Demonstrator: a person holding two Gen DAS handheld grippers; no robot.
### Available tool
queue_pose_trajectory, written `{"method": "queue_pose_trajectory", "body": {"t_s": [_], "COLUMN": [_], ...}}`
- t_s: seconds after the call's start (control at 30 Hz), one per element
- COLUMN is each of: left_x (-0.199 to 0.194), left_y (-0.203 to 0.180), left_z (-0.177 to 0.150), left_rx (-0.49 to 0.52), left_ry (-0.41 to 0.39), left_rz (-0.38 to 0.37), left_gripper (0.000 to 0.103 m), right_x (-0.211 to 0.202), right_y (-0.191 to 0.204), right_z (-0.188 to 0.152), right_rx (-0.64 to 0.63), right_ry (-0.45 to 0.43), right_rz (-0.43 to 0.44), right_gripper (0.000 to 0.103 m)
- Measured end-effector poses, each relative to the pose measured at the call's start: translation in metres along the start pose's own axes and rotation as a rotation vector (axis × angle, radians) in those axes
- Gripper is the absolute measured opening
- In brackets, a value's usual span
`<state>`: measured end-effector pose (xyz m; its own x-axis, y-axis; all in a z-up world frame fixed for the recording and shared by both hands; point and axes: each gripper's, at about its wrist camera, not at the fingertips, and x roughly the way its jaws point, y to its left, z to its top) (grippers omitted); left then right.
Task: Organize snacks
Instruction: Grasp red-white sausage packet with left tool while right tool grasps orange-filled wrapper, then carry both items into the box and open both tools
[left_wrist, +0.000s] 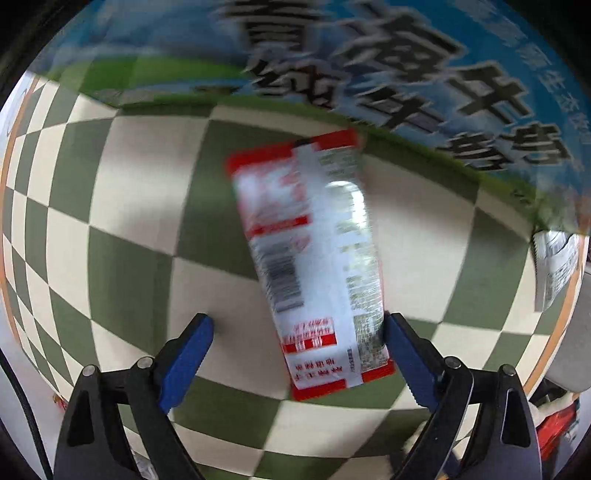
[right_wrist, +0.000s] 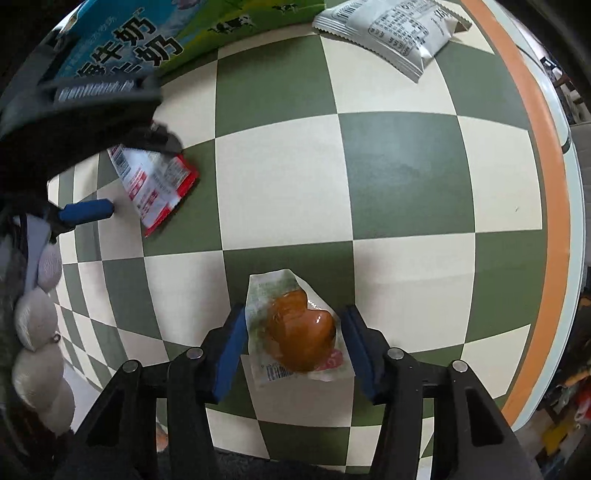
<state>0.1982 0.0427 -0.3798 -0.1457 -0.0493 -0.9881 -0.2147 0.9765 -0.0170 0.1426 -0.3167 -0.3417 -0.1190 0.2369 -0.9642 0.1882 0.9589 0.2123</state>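
- Right gripper (right_wrist: 293, 343) spread wide around clear packet of brown snack (right_wrist: 297, 330), near front edge of checkered table (right_wrist: 399, 173).
- Left gripper (left_wrist: 299, 350) wide; red-and-white packet (left_wrist: 310, 258) between.
- Grey packet (right_wrist: 391, 33) beside milk carton (right_wrist: 122, 40), far edge.

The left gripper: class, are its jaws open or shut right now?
Open. The left gripper has its blue fingers spread wide, straddling the red-and-white snack packet lying flat on the checkered table.
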Motion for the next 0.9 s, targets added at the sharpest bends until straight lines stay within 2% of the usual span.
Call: {"method": "queue_pose_trajectory", "body": {"t_s": [0.13, 0.23, 0.3, 0.37, 0.43, 0.5, 0.67, 0.7, 0.9], "left_x": [-0.001, -0.003, -0.007, -0.011, -0.013, -0.012, -0.01, -0.011, -0.023], "left_y": [0.009, 0.003, -0.008, -0.014, -0.02, -0.014, 0.013, 0.018, 0.032], "left_z": [-0.004, -0.006, -0.006, -0.007, -0.005, -0.009, -0.039, -0.046, -0.085], "left_rx": [0.052, 0.131, 0.182, 0.219, 0.252, 0.247, 0.242, 0.239, 0.245], "left_ry": [-0.005, -0.043, -0.078, -0.081, -0.08, -0.077, -0.046, -0.042, -0.046], "left_rz": [0.03, 0.076, 0.068, 0.036, 0.053, 0.036, 0.024, 0.022, -0.014], "left_gripper": [0.095, 0.093, 0.081, 0.052, 0.05, 0.049, 0.046, 0.045, 0.045], "right_x": [-0.003, -0.004, -0.004, -0.001, -0.001, -0.001, -0.005, -0.008, -0.018], "right_y": [-0.013, -0.018, -0.018, -0.015, -0.013, -0.01, -0.013, -0.016, -0.021], "right_z": [0.001, 0.012, 0.015, 0.013, 0.012, 0.011, 0.008, 0.008, 0.004], "right_rx": [0.01, 0.0, -0.009, -0.024, -0.042, -0.052, -0.05, -0.071, -0.056], "right_ry": [0.012, 0.022, 0.022, 0.016, 0.01, 0.001, -0.006, -0.012, -0.024], "right_rz": [0.015, 0.01, 0.004, -0.003, -0.008, -0.011, 0.012, -0.015, 0.044], "right_gripper": [0.056, 0.057, 0.058, 0.056, 0.055, 0.053, 0.05, 0.05, 0.049]}}
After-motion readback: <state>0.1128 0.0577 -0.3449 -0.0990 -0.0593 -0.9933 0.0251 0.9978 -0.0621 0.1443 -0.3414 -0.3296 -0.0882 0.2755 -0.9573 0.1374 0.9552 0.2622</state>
